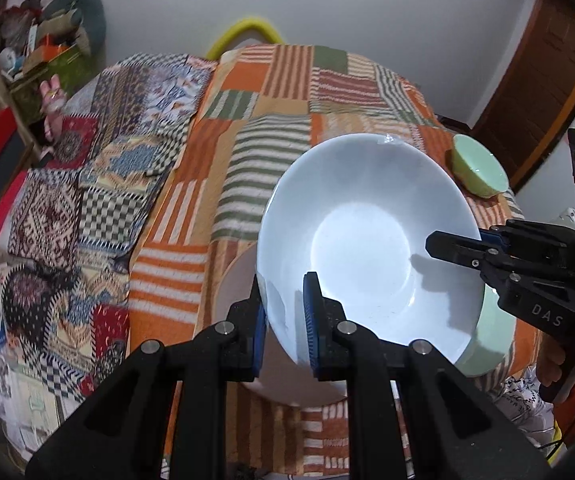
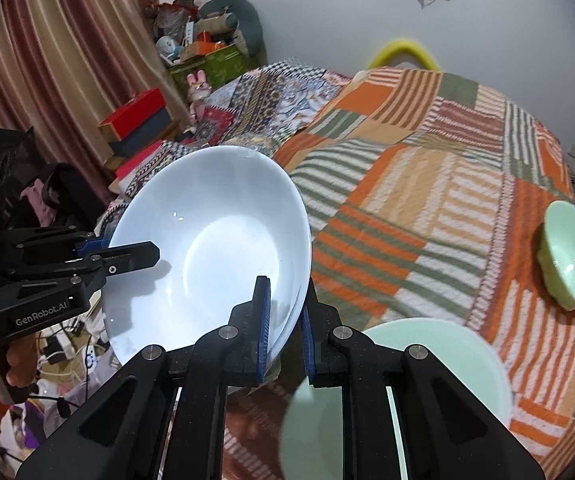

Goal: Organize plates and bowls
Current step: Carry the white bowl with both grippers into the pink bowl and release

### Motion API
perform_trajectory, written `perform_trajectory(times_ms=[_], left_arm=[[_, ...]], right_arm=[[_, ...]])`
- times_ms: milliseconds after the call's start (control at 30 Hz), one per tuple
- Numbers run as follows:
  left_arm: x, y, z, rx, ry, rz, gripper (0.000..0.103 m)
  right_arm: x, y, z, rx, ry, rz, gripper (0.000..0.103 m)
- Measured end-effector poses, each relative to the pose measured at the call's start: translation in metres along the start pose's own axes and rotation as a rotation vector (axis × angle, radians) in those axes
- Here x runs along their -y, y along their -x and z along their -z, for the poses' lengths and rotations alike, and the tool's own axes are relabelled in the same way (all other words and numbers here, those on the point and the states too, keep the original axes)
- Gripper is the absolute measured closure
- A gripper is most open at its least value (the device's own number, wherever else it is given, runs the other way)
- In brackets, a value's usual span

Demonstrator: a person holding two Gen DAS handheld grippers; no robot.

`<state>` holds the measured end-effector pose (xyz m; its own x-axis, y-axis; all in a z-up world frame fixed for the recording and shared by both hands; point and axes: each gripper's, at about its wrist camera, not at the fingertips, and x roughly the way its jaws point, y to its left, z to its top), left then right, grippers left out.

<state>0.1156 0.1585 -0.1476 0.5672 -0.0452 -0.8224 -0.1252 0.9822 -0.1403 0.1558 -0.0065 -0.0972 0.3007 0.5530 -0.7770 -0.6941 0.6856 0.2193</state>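
white bowl (image 1: 367,236) — both tongs clamp its rim | below: green plate (image 2: 427,360) | green bowl (image 2: 573,256) well apart

A bed carries an orange, green and white striped patchwork quilt (image 2: 427,184), with a multicoloured patterned blanket (image 1: 99,184) beside it. A yellow tube (image 1: 247,30) arches behind the bed against the white wall. Striped curtains (image 2: 47,60) hang near a red box (image 2: 135,114) and a pink rabbit toy (image 2: 198,86).

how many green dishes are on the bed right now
2. A small green bowl lies tipped near the quilt's far right edge. A larger green dish sits below the lifted white bowl. More could be hidden beneath it.
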Motion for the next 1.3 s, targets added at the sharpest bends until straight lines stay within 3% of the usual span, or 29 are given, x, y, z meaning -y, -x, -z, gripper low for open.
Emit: perform_trajectory(times_ms=[700,1300], left_arm=[[-0.04,-0.048,0.036,-0.098,0.087,-0.035,0.087],[-0.038,-0.067,0.039,-0.12,0.053,-0.097,0.087]], right_arm=[[-0.021,-0.049,0.02,-0.135,0.006,-0.046,0.09],[-0.022,-0.062,0.024,-0.171,0.014,-0.026,0.09]])
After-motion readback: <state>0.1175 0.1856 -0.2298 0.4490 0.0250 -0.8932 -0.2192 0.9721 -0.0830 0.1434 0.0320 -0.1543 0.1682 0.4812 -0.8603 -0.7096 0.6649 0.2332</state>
